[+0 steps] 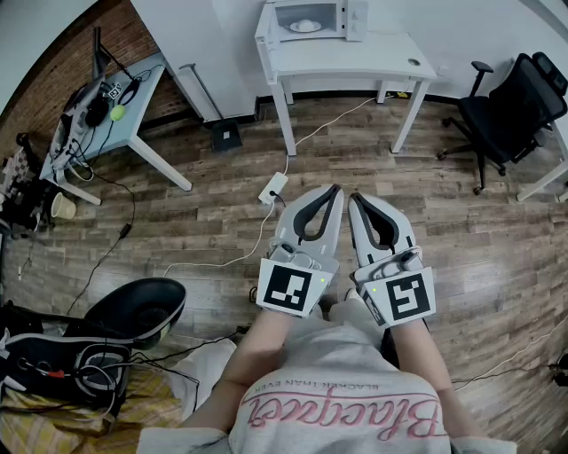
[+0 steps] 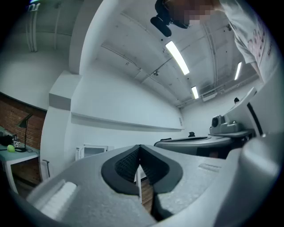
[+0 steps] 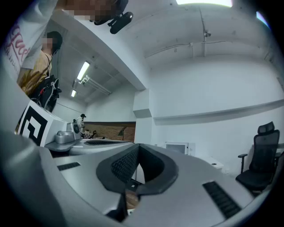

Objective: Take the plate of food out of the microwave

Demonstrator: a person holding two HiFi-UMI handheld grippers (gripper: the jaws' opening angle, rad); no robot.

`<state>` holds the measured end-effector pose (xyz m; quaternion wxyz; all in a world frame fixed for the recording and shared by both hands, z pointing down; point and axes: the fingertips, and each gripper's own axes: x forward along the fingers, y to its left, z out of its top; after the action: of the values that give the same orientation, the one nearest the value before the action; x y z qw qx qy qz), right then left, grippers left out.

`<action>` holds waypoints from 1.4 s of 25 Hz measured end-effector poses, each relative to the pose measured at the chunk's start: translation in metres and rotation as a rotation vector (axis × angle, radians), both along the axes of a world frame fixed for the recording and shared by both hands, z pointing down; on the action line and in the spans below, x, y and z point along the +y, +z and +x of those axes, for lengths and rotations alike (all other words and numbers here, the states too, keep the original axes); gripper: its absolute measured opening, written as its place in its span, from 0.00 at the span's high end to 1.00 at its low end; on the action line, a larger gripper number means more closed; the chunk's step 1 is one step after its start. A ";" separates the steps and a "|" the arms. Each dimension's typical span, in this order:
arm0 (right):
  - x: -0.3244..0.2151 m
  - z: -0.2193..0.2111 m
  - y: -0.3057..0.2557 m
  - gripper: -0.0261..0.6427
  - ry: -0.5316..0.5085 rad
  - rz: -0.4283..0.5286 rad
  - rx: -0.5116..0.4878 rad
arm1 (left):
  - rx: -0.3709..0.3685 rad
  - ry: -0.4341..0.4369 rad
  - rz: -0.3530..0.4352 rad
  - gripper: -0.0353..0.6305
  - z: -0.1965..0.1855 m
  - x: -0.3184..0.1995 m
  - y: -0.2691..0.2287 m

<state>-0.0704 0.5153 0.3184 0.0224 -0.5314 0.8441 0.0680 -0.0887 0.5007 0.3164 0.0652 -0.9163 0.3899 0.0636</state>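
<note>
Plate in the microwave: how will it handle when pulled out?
The plate looks white, likely ceramic: rigid, slick, breakable. The food looks heaped loosely, so tilting may spill it. Too small to judge the rim.

- Wood-plank floor [image 1: 177,222] throughout.
- White table [image 1: 355,58] against a white wall [image 1: 213,35].
- Black office chair [image 1: 506,111] at right.
- Grey desk [image 1: 142,93] beside a brick wall [image 1: 120,35].
- Ceiling strip lights [image 2: 177,57] lit.

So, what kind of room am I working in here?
Probably an office or lab workspace, not a home kitchen: the microwave sits on a plain white table, a black office chair stands to its right, and a desk cluttered with cables stands by a brick wall.
</note>
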 end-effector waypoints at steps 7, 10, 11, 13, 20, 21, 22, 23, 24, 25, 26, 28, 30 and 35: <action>-0.009 0.026 -0.006 0.94 -0.031 0.007 0.008 | 0.007 -0.022 0.011 0.94 0.028 -0.009 -0.006; -0.019 0.041 -0.007 0.94 -0.056 0.001 0.008 | 0.015 -0.044 0.012 0.94 0.042 -0.020 -0.010; -0.023 0.046 -0.007 0.94 -0.064 -0.001 0.009 | 0.014 -0.053 0.012 0.94 0.047 -0.023 -0.010; -0.029 0.057 -0.005 0.94 -0.081 -0.005 0.013 | 0.011 -0.075 0.009 0.94 0.056 -0.030 -0.009; -0.047 0.079 0.001 0.94 -0.154 -0.020 -0.013 | 0.000 -0.155 -0.012 0.94 0.069 -0.048 0.003; -0.050 0.081 0.003 0.94 -0.157 -0.026 -0.011 | -0.002 -0.160 -0.013 0.94 0.070 -0.050 0.004; -0.053 0.082 0.006 0.94 -0.160 -0.032 -0.011 | -0.004 -0.163 -0.013 0.94 0.071 -0.053 0.005; -0.056 0.083 0.008 0.94 -0.163 -0.038 -0.012 | -0.008 -0.164 -0.016 0.94 0.072 -0.056 0.007; -0.060 0.083 0.010 0.94 -0.164 -0.042 -0.016 | -0.014 -0.164 -0.020 0.94 0.073 -0.059 0.010; -0.065 0.084 0.012 0.94 -0.166 -0.047 -0.022 | -0.016 -0.164 -0.023 0.94 0.073 -0.064 0.012; -0.070 0.084 0.013 0.94 -0.169 -0.050 -0.028 | -0.015 -0.164 -0.023 0.94 0.073 -0.069 0.012; -0.080 0.083 0.014 0.94 -0.176 -0.052 -0.033 | -0.010 -0.162 -0.017 0.94 0.073 -0.080 0.010; -0.091 0.082 0.014 0.94 -0.175 -0.050 -0.036 | -0.014 -0.153 -0.012 0.94 0.075 -0.090 0.009; -0.124 0.078 0.011 0.94 -0.151 -0.041 -0.044 | -0.024 -0.125 -0.008 0.94 0.076 -0.123 0.007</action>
<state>0.0079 0.3917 0.3295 0.0353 -0.4679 0.8823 0.0369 -0.0123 0.3781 0.3236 0.0700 -0.8912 0.4458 0.0468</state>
